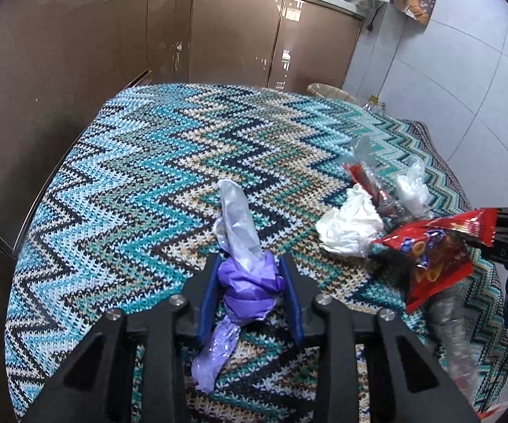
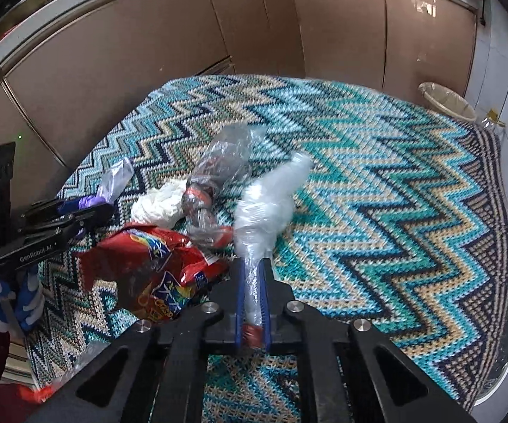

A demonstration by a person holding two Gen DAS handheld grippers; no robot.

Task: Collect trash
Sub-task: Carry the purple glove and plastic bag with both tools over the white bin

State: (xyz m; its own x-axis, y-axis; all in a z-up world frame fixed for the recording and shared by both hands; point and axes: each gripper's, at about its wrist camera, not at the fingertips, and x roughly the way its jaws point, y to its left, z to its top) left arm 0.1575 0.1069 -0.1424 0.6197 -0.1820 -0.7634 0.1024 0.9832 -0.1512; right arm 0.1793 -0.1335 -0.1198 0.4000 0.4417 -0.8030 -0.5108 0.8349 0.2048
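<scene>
On the zigzag knitted cloth (image 1: 130, 183) lies a twisted purple and white plastic bag (image 1: 240, 232). My left gripper (image 1: 250, 264) is shut on its purple knot, both blue pads pressing in. My right gripper (image 2: 253, 264) is shut on the neck of a crushed clear plastic bottle (image 2: 271, 197), whose red cap sits deep between the fingers. Just left of it lie a red snack bag (image 2: 155, 271), a crumpled white tissue (image 2: 159, 204) and a clear wrapper with a red label (image 2: 218, 172). The left gripper (image 2: 78, 211) shows at the far left of the right wrist view.
A lined waste bin (image 2: 447, 100) stands on the floor beyond the table's far right edge, next to a small bottle (image 2: 493, 120). Brown cabinet doors (image 2: 183, 35) wrap around the back and left. A gloved hand (image 2: 25, 299) holds the left gripper's handle.
</scene>
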